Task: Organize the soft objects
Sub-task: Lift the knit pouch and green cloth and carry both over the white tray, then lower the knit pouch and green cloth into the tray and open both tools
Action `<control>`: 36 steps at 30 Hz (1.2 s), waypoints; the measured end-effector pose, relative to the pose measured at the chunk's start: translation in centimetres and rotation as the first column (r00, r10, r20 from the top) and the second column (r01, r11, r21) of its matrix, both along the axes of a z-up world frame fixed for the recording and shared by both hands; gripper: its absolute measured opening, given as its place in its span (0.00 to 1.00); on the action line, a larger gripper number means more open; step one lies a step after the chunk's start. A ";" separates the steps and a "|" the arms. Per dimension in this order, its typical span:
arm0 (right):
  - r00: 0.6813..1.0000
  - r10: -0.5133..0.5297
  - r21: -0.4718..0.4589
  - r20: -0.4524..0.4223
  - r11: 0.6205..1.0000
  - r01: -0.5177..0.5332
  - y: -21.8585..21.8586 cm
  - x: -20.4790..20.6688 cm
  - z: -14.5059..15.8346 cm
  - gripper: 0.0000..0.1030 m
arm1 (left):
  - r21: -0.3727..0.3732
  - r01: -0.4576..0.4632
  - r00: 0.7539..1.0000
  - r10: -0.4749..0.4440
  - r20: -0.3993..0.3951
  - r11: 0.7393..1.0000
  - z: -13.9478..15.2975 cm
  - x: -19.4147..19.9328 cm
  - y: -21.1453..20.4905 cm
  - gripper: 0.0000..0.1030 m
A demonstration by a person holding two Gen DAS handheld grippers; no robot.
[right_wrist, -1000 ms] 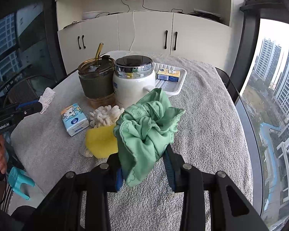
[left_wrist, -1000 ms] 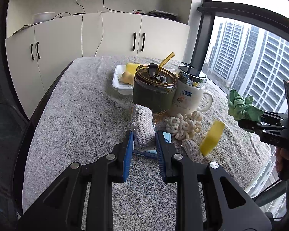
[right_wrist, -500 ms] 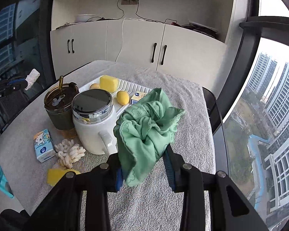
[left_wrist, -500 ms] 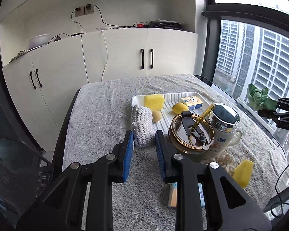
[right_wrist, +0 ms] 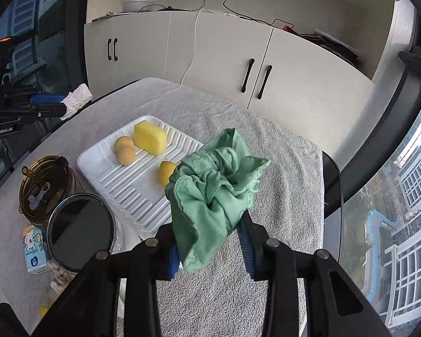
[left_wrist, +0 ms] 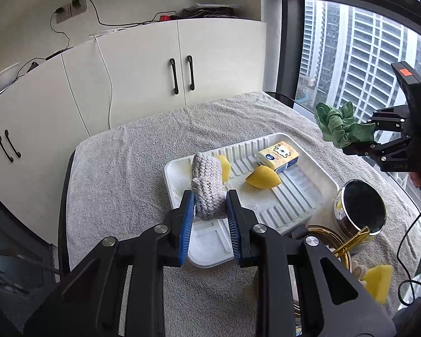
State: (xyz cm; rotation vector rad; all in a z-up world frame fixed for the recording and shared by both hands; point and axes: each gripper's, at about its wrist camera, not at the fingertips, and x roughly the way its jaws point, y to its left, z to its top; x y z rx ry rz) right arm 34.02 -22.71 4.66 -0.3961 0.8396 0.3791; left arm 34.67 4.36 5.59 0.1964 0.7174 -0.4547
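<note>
My left gripper (left_wrist: 209, 210) is shut on a grey knitted roll (left_wrist: 207, 188) and holds it above the near left part of the white ribbed tray (left_wrist: 300, 207). My right gripper (right_wrist: 210, 241) is shut on a crumpled green cloth (right_wrist: 213, 185), held in the air over the right side of the tray (right_wrist: 112, 179). In the tray lie a yellow sponge block (right_wrist: 150, 138), yellow soft pieces (left_wrist: 262, 181) and a small tissue pack (left_wrist: 278, 154). The right gripper with the cloth also shows in the left wrist view (left_wrist: 342, 129).
A steel-lidded white mug (right_wrist: 80, 230) and a dark cup with a yellow straw (right_wrist: 42, 188) stand beside the tray. A tissue pack (right_wrist: 35, 248), a cream knotted piece and a yellow sponge (left_wrist: 377, 280) lie on the grey towel-covered table (left_wrist: 120, 168). White cabinets stand behind.
Both grippers have risen and moved forward over the tray with their loads. The knitted roll came up off the table; the cloth stays held.
</note>
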 end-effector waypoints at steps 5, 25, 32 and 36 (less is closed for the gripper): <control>0.997 0.036 -0.037 -0.068 0.999 -0.039 1.3 2.0 -3.1 0.37 | -0.005 0.046 0.996 -0.047 -0.082 0.999 -3.3 2.2 0.0 0.21; 0.985 0.036 -0.037 -0.166 0.998 -0.042 1.4 5.3 -8.2 0.37 | -0.016 0.068 0.973 -0.070 -0.219 0.998 -8.3 4.2 0.2 0.21; 0.984 0.039 -0.025 -0.174 0.999 -0.044 1.3 5.6 -8.9 0.38 | -0.011 0.055 0.966 -0.056 -0.253 0.998 -9.6 5.0 0.3 0.21; 0.984 0.048 -0.027 -0.173 0.998 -0.054 1.6 5.6 -9.0 0.42 | -0.021 0.036 0.968 -0.040 -0.246 0.999 -9.8 5.0 0.6 0.23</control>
